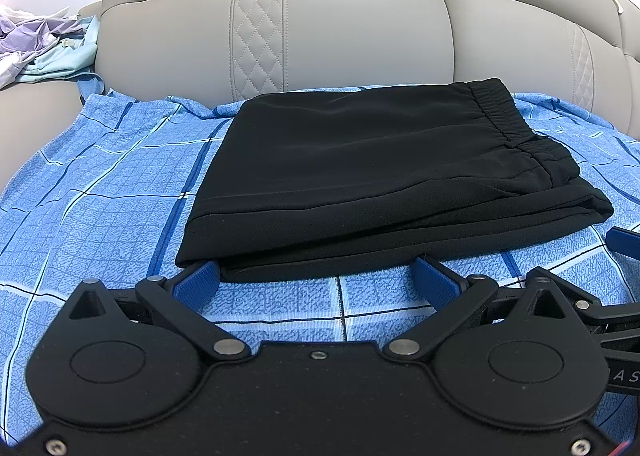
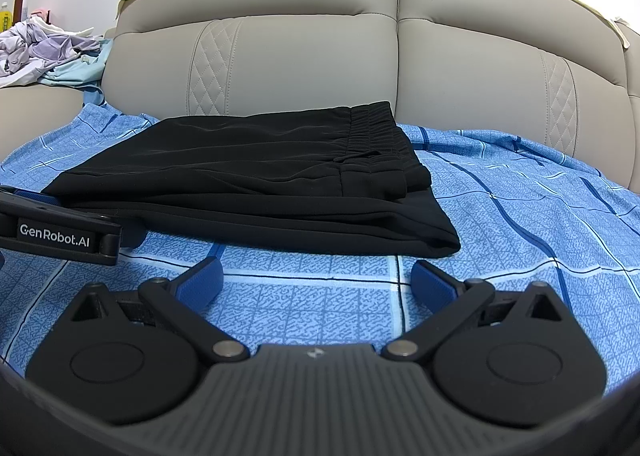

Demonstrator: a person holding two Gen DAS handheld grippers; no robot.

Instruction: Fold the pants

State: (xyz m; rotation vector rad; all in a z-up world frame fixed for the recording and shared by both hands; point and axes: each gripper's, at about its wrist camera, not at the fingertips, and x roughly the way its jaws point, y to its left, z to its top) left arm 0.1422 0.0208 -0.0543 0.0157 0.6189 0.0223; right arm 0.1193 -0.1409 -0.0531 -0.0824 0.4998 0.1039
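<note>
The black pants [image 1: 360, 160] lie folded into a compact rectangle on a blue checked cloth [image 1: 100, 196], with the elastic waistband [image 1: 504, 112] at the far right. My left gripper [image 1: 316, 268] is open at the pants' near edge, and its left pad [image 1: 200, 280] touches the fold's corner. In the right wrist view the pants [image 2: 248, 176] lie ahead and to the left. My right gripper [image 2: 316, 266] is open just short of their near edge and holds nothing. The left gripper's black housing [image 2: 60, 234] shows at the left, against the pants' side.
The cloth covers the seat of a grey leather sofa, whose backrest [image 1: 360, 28] rises right behind the pants. A pile of loose light clothes [image 2: 44, 52] sits on the armrest at the far left. Bare blue cloth [image 2: 520, 216] lies to the right of the pants.
</note>
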